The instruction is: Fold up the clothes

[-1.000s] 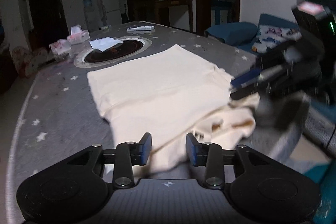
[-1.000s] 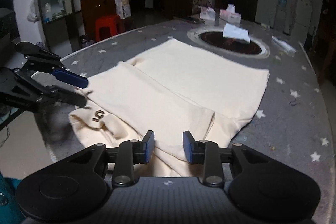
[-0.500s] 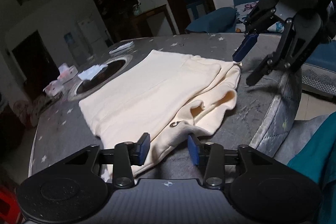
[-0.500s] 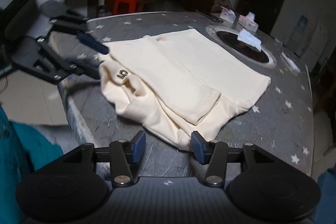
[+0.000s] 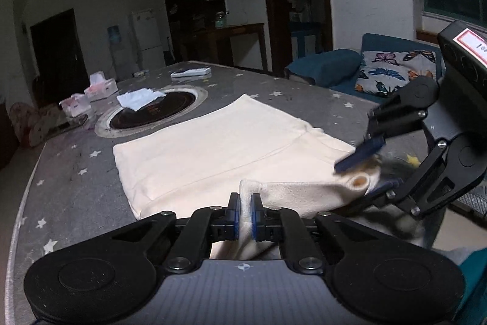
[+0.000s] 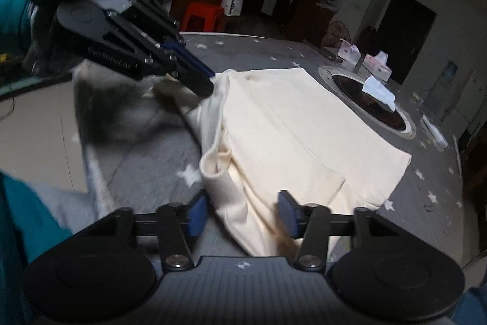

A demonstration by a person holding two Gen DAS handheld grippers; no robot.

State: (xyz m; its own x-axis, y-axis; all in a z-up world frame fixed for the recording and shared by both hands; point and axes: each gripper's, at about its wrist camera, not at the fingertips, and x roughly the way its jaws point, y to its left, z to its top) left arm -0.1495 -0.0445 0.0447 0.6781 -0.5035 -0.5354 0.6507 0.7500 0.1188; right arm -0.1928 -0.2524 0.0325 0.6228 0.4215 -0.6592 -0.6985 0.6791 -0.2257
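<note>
A cream garment (image 5: 219, 148), partly folded into a flat rectangle, lies on the grey star-patterned surface (image 5: 70, 172). Its near edge is bunched and lifted, a cuffed sleeve opening (image 6: 214, 165) curling up near the surface's edge.

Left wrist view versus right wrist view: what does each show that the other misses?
Only the left wrist view shows the left claw shut on a pinch of the cream folded cotton garment, plus a butterfly-print cushion. Only the right wrist view shows the right claw open around the garment's near edge, plus a red plastic stool. Both show the grey star-patterned table and its round black inset burner.
</note>
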